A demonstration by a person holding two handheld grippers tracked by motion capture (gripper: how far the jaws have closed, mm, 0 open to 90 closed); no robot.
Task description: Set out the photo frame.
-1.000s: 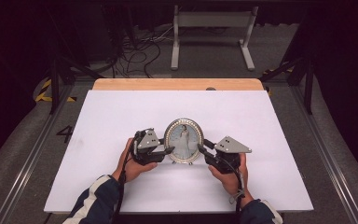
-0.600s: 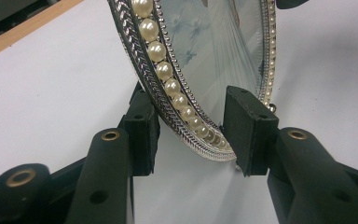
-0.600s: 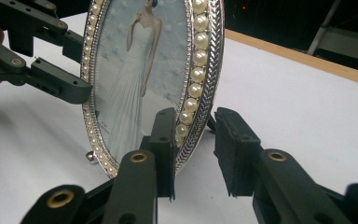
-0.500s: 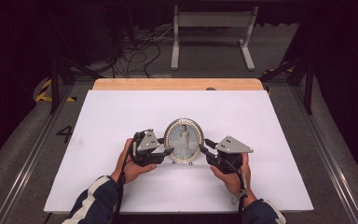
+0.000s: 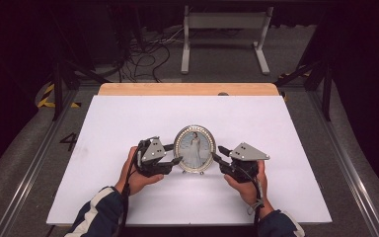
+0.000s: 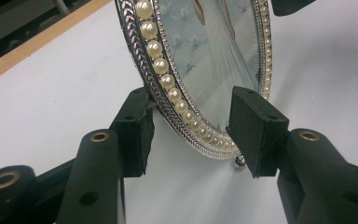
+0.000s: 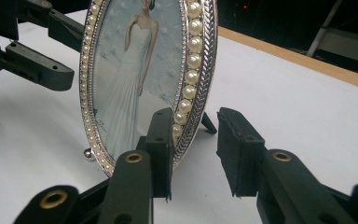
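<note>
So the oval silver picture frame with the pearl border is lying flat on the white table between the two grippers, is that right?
Not quite. The oval silver picture frame with the pearl border stands upright on the white table, propped on its feet and back stand, as the right gripper view shows. It is between the left gripper and the right gripper.

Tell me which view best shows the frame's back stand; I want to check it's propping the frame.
The right gripper view: the dark stand juts behind the frame onto the table. The high view gives the frame's front, the left gripper view its pearl rim.
</note>
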